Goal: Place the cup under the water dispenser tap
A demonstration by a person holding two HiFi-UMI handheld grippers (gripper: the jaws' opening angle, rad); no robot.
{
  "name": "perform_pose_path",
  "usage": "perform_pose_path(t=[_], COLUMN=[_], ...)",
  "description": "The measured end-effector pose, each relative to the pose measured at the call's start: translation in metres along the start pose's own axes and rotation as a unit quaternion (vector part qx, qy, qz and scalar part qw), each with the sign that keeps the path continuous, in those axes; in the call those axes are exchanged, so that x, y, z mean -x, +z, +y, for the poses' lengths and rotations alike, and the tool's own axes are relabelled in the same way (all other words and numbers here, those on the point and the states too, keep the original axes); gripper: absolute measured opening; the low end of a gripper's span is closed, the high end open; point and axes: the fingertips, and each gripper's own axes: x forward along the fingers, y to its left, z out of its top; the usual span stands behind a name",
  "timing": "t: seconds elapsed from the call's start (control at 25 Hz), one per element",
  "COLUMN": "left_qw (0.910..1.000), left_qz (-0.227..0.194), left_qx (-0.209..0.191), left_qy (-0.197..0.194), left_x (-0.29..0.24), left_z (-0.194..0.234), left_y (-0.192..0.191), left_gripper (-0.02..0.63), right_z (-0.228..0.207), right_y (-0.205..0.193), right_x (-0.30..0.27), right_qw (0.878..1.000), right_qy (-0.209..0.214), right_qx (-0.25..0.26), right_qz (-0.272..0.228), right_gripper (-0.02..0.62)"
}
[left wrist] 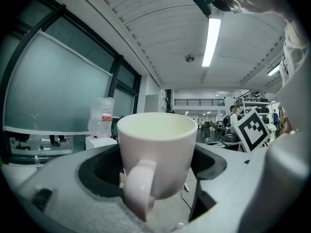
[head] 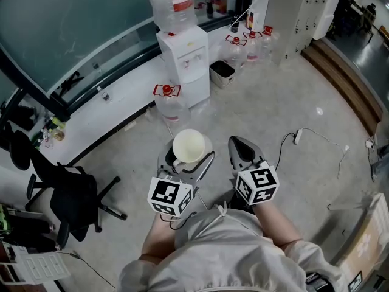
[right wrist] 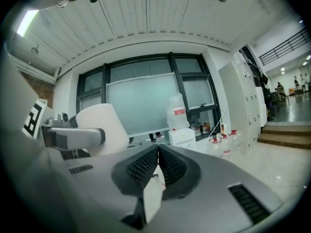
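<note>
Head view, cup: the cup (head: pixel 189 145) sits upright between the jaws of the left gripper (head: pixel 187 158), in the air above the floor. I think it is kept level so that it can go straight under a tap.
Head view, cup content: the inside looks pale and dry, so I judge it empty.
Head view, target: the water dispenser (head: pixel 185 56) stands at 12 o'clock from the cup, well apart, so the cup is not under the tap yet.
Head view, other containers: a large bottle (head: pixel 171 5) is on top of the dispenser; its water level cannot be read. A dark bin (head: pixel 222 72) stands at 3 o'clock of the dispenser.
Head view, right gripper: the right gripper (head: pixel 237 143) is at 3 o'clock of the cup, apart from it.
Left gripper view: the jaws stand wide and clasp the cup body on both sides. The handle (left wrist: pixel 140 186) points to the camera at 6 o'clock.
Right gripper view: the jaws are pressed together with nothing between them. This hand seems only to wait.
</note>
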Motion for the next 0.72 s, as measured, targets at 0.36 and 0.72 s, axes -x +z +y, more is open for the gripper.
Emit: perform_pose_path(t=[0.36, 0.72], left_qw=[0.9988, 0.9966], left_qz=[0.021, 0.028], left_qx=[-0.007, 0.013], left_qy=[0.043, 0.077], left_x=[-0.038, -0.125], left_z=[0.013, 0.021], left_y=[-0.004, -0.005], left_gripper=[0.437, 0.437], right_z=[-0.034, -0.110], right_y=[0.002, 0.020], right_x=[-0.042, -0.091], right_qw=[0.999, 0.997], right_qy=[0.042, 0.079], right_qx=[-0.013, -0.014], right_qz=[0.009, 0.023], right_gripper=[0.028, 0.028])
